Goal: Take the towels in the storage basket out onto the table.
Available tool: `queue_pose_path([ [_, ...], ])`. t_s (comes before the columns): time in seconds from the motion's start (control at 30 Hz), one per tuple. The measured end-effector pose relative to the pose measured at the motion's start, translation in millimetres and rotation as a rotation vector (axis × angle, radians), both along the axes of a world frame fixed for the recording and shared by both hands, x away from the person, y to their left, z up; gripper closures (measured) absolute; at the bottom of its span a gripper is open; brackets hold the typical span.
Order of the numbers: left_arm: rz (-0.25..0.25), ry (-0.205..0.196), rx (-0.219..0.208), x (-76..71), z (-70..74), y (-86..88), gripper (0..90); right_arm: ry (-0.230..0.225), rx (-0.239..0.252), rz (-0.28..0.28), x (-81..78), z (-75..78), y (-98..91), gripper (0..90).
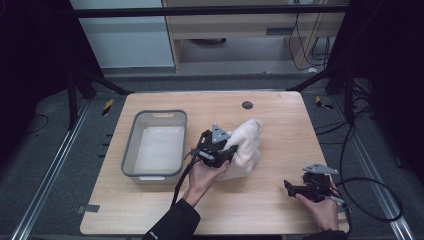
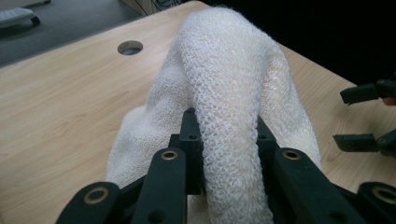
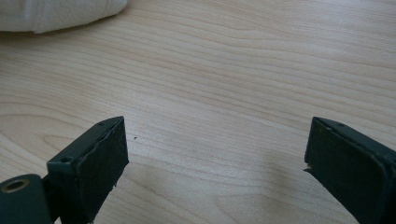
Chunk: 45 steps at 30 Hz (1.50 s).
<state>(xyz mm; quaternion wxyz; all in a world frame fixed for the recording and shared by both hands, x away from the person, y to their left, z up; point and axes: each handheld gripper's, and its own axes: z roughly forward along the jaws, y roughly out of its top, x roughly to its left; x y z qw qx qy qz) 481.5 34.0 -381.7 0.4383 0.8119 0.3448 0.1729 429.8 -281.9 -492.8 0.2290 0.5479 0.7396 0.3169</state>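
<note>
A cream knitted towel [image 1: 246,145] lies bunched at the middle of the wooden table [image 1: 280,115]. My left gripper [image 1: 226,150] is shut on a fold of that towel [image 2: 229,107], which drapes over the jaws and hides their tips. My right gripper [image 1: 290,187] rests low near the table's front right, open, with bare wood between its jaws [image 3: 215,158]. A corner of the towel [image 3: 56,14] shows at the top left of the right gripper view. The right gripper [image 2: 362,116] also appears at the right edge of the left gripper view.
A grey plastic bin [image 1: 129,150] stands on the left part of the table, nothing inside it. A round cable hole [image 1: 247,105] sits near the far edge. Black cables [image 1: 370,200] trail off the right side.
</note>
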Motion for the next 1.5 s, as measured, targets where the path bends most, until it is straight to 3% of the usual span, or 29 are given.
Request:
queue_pose_path([
  [0.33,-0.021,0.026,0.025,-3.8,-22.5,-9.2,71.8,-0.006,-0.01,-0.009,-0.2,-0.3,-0.5,6.2],
  [0.7,-0.062,0.055,0.006,-9.3,-41.0,-16.7,66.0,-0.004,-0.016,-0.019,-0.5,-0.6,-1.2,6.2],
  [0.97,-0.092,0.066,0.003,-14.1,-46.3,-20.8,53.2,0.004,-0.009,-0.052,-0.4,-2.8,-5.8,6.2],
  [1.13,-0.126,0.068,0.019,-19.6,-50.7,-25.3,42.6,0.002,-0.019,-0.046,-0.2,-3.5,-5.5,6.0],
  [1.5,-0.165,0.084,0.022,-32.2,-46.4,-23.3,25.2,0.003,-0.014,-0.051,-0.4,-3.8,-5.9,5.7],
])
